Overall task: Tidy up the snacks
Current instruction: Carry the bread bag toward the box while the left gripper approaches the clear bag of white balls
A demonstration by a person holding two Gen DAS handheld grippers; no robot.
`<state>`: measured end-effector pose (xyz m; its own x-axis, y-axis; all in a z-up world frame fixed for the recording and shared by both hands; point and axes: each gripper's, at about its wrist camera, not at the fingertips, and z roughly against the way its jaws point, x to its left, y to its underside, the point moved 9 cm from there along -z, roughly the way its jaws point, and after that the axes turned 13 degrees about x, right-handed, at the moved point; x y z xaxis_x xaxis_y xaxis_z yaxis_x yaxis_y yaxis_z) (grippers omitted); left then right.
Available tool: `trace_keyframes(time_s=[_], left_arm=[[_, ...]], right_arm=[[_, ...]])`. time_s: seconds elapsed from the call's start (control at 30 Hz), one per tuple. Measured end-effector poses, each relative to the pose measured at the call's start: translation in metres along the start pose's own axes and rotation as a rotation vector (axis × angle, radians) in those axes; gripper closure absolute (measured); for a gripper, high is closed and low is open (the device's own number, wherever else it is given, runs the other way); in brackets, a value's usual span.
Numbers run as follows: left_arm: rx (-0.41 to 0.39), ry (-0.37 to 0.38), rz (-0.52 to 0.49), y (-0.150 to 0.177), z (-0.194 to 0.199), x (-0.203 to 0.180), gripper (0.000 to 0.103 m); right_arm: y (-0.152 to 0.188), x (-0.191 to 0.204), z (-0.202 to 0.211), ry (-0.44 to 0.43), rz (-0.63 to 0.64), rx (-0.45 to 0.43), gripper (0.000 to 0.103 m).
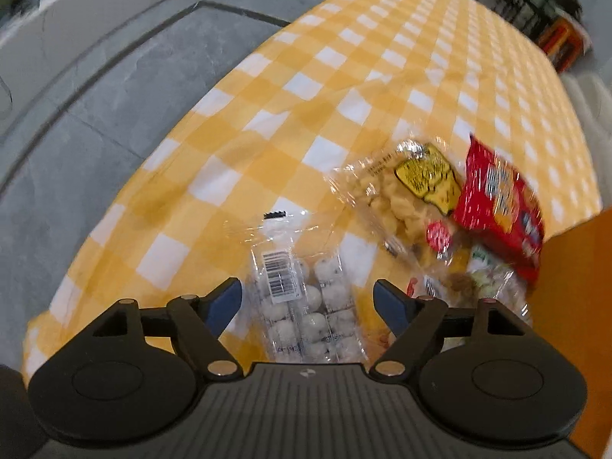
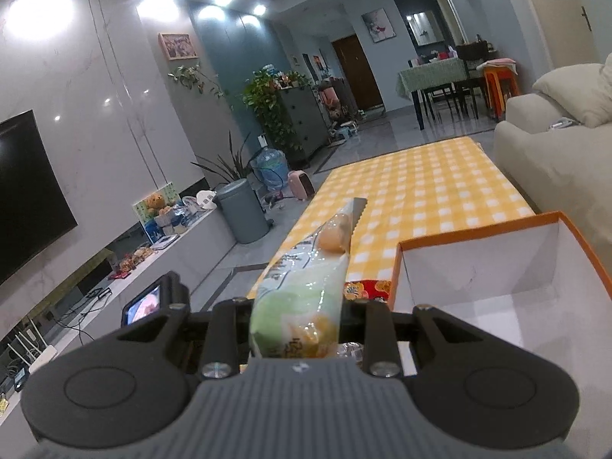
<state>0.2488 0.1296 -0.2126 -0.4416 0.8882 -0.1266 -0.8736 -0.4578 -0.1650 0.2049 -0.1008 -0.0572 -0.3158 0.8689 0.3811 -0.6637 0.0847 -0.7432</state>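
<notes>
Left wrist | clear bag (image 1: pixel 306 306) barcode label; other print blurred, unreadable

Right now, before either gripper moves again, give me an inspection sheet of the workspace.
Surface: yellow checked tablecloth, wrinkled near the snacks.
Job's things: clear pack of white balls, popcorn bag and red packet on the cloth; green snack pack lifted; orange box, white inside, nothing seen in the visible part.
Clutter: nothing seen.
Grippers: left gripper open, straddling the pack of balls; right gripper shut on the green pack.
Cables: loose wires by the TV bench.
Surroundings: sofa, grey bin.
</notes>
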Motion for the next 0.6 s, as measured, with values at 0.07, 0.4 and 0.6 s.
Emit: trace_keyframes(time_s=[0.07, 0.4, 0.6], left_arm=[[-0.019, -0.052, -0.028, 0.003, -0.001, -0.004, 0.019], [-0.043, -0.021, -0.025, 0.006, 0.007, 0.002, 0.036], [-0.088, 0.021, 0.0, 0.005, 0.03, 0.004, 0.036]], right_arm=[[0.0, -0.002, 0.0, 0.015, 0.014, -0.005, 0.077], [-0.005, -0.008, 0.008, 0.024, 0.01, -0.011, 0.077], [-0.021, -0.03, 0.032, 0.058, -0.006, -0.052, 0.077]])
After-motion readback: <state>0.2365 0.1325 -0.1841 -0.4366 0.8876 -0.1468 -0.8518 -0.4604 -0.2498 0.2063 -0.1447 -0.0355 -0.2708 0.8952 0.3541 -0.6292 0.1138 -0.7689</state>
